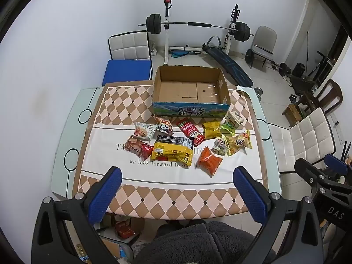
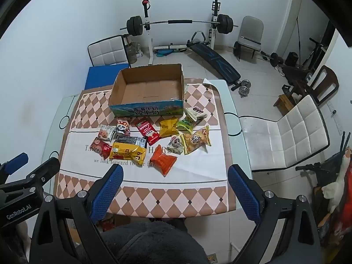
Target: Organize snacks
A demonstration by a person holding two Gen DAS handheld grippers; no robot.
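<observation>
Nothing has been sorted yet, by the look of it. Nearest, the left gripper (image 1: 177, 188) and right gripper (image 2: 176, 186) hang over the near edge of the table (image 1: 66, 154), both spread wide and holding nothing. Beyond them the snack packets (image 1: 173, 151) lie scattered mid-table, about a dozen, though overlaps make the count unsure. Farther back, the cardboard box (image 1: 189, 107) stands open and apparently bare inside, so every packet is left to move.
</observation>
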